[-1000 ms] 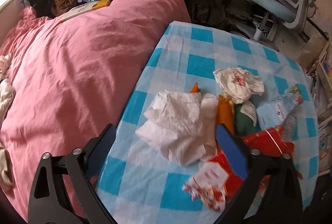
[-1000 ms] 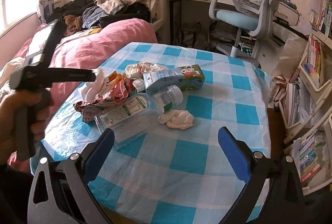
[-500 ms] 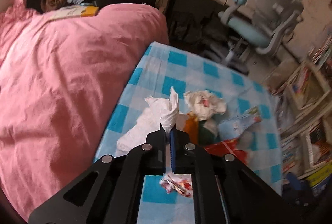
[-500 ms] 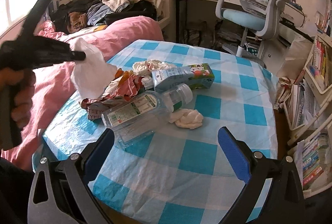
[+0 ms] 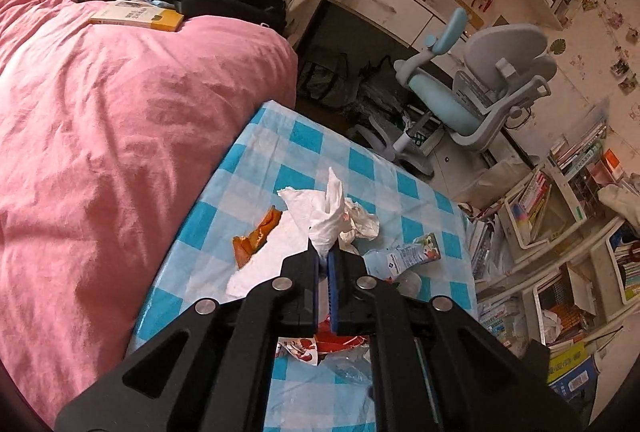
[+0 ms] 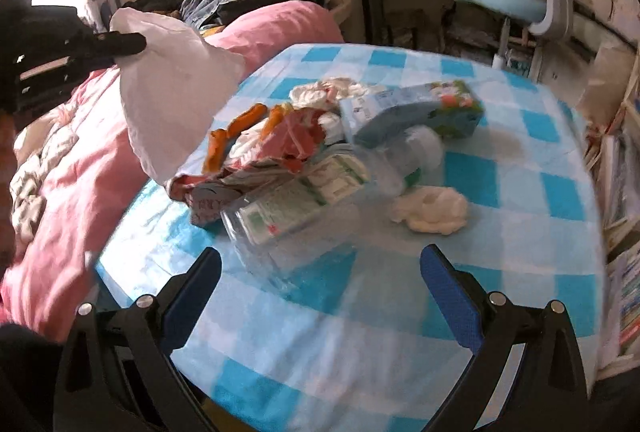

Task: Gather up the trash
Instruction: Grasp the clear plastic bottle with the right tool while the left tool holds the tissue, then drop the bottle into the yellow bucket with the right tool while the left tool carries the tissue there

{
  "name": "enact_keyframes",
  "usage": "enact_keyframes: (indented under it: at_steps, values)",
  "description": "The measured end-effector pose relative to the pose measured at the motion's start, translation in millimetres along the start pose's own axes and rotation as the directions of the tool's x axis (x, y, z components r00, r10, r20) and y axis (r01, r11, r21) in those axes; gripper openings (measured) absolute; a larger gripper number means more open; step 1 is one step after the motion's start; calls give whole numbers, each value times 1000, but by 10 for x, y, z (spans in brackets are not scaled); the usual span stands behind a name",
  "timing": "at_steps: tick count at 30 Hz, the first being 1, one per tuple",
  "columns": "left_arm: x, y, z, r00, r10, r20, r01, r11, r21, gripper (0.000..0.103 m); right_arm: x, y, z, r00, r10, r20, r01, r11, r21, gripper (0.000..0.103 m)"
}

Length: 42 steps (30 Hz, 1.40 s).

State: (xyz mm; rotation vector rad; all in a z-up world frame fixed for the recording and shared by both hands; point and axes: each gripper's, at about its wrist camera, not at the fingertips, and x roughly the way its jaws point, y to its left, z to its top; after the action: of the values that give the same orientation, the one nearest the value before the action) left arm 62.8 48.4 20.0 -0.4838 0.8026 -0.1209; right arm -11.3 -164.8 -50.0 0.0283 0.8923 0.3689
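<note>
Bed (image 5: pixel 120 136) runs along the table's left edge. Table (image 6: pixel 400 352), blue-check cloth, carries the trash heap toward that edge: plastic bottle (image 6: pixel 304 204), milk carton (image 6: pixel 412 112), orange wrapper (image 5: pixel 256 236), crumpled tissue (image 6: pixel 432 210). Left gripper (image 5: pixel 323 260) pinches a white paper sheet (image 5: pixel 330 212), clear of the heap, likely for carrying off. Right gripper (image 6: pixel 320 284) gapes empty, aimed at the bottle.

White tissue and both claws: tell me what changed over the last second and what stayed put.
The left claw, open over the pile a second ago, shut on the white tissue and lifted it off the table, toward the pink bed. That uncovered the orange wrapper. The right claw stayed open and empty, edging nearer the plastic bottle. The bottle, carton and tissue wad did not move.
</note>
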Motion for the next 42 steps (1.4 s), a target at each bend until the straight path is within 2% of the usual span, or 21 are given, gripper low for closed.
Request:
enact_keyframes:
  at_steps: [3, 10, 14, 18, 20, 23, 29, 30, 31, 32, 33, 35, 38, 42]
  values:
    - [-3, 2, -3, 1000, -4, 1, 4, 1000, 0, 4, 96, 85, 29, 1000, -20, 20, 20, 1000, -3, 96]
    - [6, -12, -3, 1000, -21, -10, 21, 1000, 11, 4, 435, 107, 114, 999, -42, -3, 42, 986, 163, 96]
    - [-12, -45, 17, 1000, -28, -5, 28, 999, 25, 4, 469, 80, 126, 998, -69, -4, 69, 978, 196, 96]
    - [-53, -24, 30, 999, -38, 4, 37, 999, 17, 4, 400, -92, 93, 994, -103, -24, 105, 973, 206, 94]
    - [-68, -23, 26, 999, -41, 4, 41, 999, 14, 4, 286, -213, 67, 993, -119, -24, 121, 969, 215, 88]
    - [-74, -24, 17, 999, -46, 2, 46, 999, 13, 4, 62, -441, 33, 985, -171, 5, 166, 960, 227, 87]
    - [-73, -54, -6, 999, -42, -3, 42, 999, 33, 4, 135, -609, 116, 971, -237, 3, 229, 941, 248, 83]
    - [-57, -59, -11, 999, -43, -10, 43, 998, 38, 4, 159, -593, 125, 969, -248, 2, 240, 942, 236, 82]
    - [-49, -71, -9, 999, -42, -12, 42, 998, 41, 4, 183, -588, 132, 967, -254, 2, 247, 944, 220, 76]
    - [-43, -77, -9, 999, -41, -16, 42, 998, 45, 4, 210, -573, 132, 967, -255, -3, 250, 947, 200, 60]
    - [-38, -91, -12, 999, -42, -19, 42, 998, 52, 4, 231, -577, 133, 967, -253, -9, 250, 950, 185, 58]
    - [-47, -111, -16, 999, -42, -18, 43, 997, 62, 4, 191, -629, 117, 974, -224, -11, 222, 957, 185, 54]
    - [-67, -137, -33, 999, -44, -16, 45, 996, 77, 4, 8, -713, 55, 993, -116, -5, 114, 963, 244, 54]
    - [-132, -170, -83, 999, -44, -2, 44, 994, 98, 4, -423, -717, -112, 997, 32, 72, -51, 958, 282, 54]
